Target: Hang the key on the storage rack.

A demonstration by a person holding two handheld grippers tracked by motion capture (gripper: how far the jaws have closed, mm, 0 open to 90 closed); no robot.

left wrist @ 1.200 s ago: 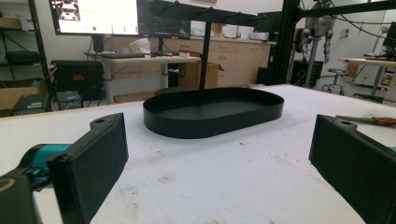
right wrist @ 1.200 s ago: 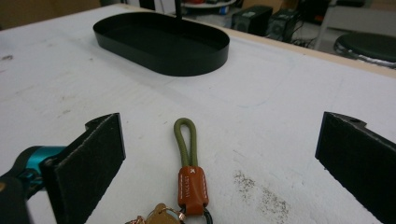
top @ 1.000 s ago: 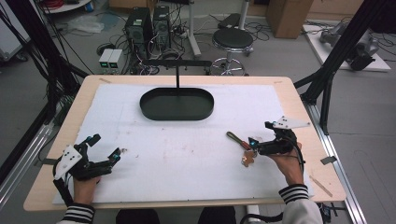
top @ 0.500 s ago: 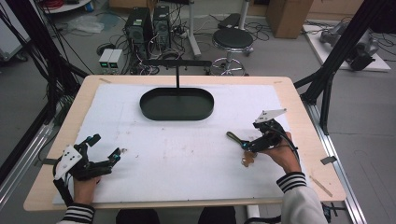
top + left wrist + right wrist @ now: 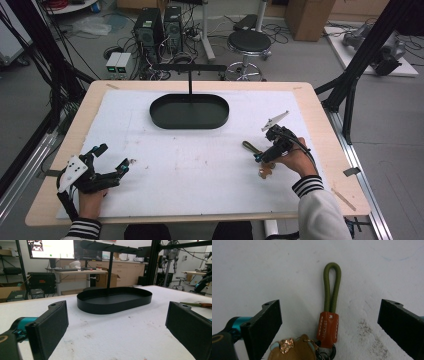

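white-topped table (image 5: 200, 165) bears black oval tray (image 5: 189, 111) and keychain (image 5: 255, 152).

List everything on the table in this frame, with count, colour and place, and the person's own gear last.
Tray with hook stand: one, black, far centre of the table.
Keychain: one, olive cord loop, orange leather tab, tan charm, lying flat between the right gripper's open jaws.
Mat: one, white, stained, covering the table.
Table: one, pale wood rim.
Left gripper: one, black, near left, open.
Right gripper: one, black, over the keychain, open.
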